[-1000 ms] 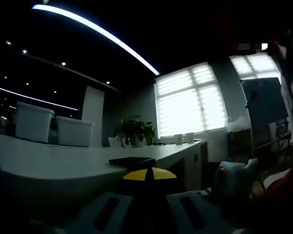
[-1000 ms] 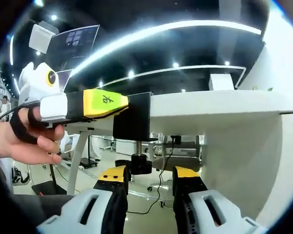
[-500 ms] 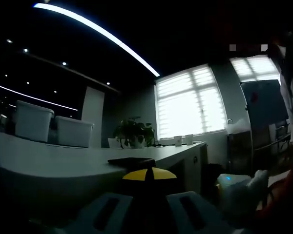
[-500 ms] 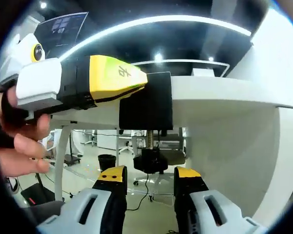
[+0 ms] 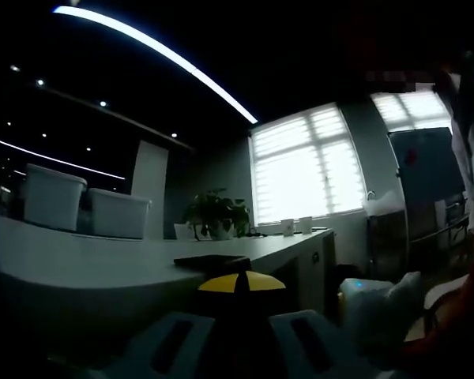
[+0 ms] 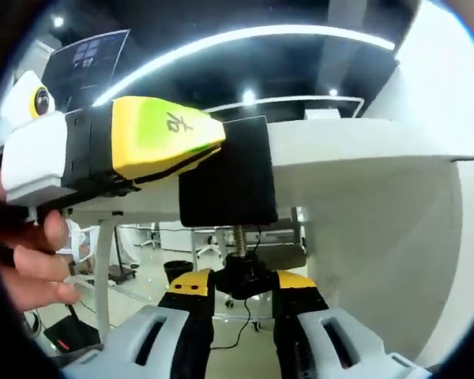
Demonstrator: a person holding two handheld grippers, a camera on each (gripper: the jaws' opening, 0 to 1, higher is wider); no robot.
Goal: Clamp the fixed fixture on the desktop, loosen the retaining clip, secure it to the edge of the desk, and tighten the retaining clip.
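Observation:
The black clamp fixture point(image 6: 229, 178) sits over the edge of the white desk point(image 6: 363, 150). Its threaded screw hangs below and ends in a black knob point(image 6: 245, 272). My left gripper point(image 6: 170, 142), yellow-tipped, comes in from the left and is shut on the fixture's upper part. My right gripper point(image 6: 243, 283) rises from below with its two yellow-tipped jaws pressed on either side of the knob. In the dim left gripper view, my left gripper point(image 5: 242, 283) is shut on the fixture's top plate point(image 5: 213, 260) on the desk point(image 5: 79, 260). The right gripper point(image 5: 371, 312) shows pale at the lower right.
A person's hand point(image 6: 24, 264) holds the left gripper. A desk leg point(image 6: 103, 276) and office floor lie under the desk. A potted plant point(image 5: 217, 213), two cups point(image 5: 296, 225) and white chair backs point(image 5: 55, 197) stand beyond, before a bright window point(image 5: 308, 166).
The right gripper view has come closer to the fixture from below, and its jaws have narrowed onto the knob. In the left gripper view the right gripper shifted slightly left.

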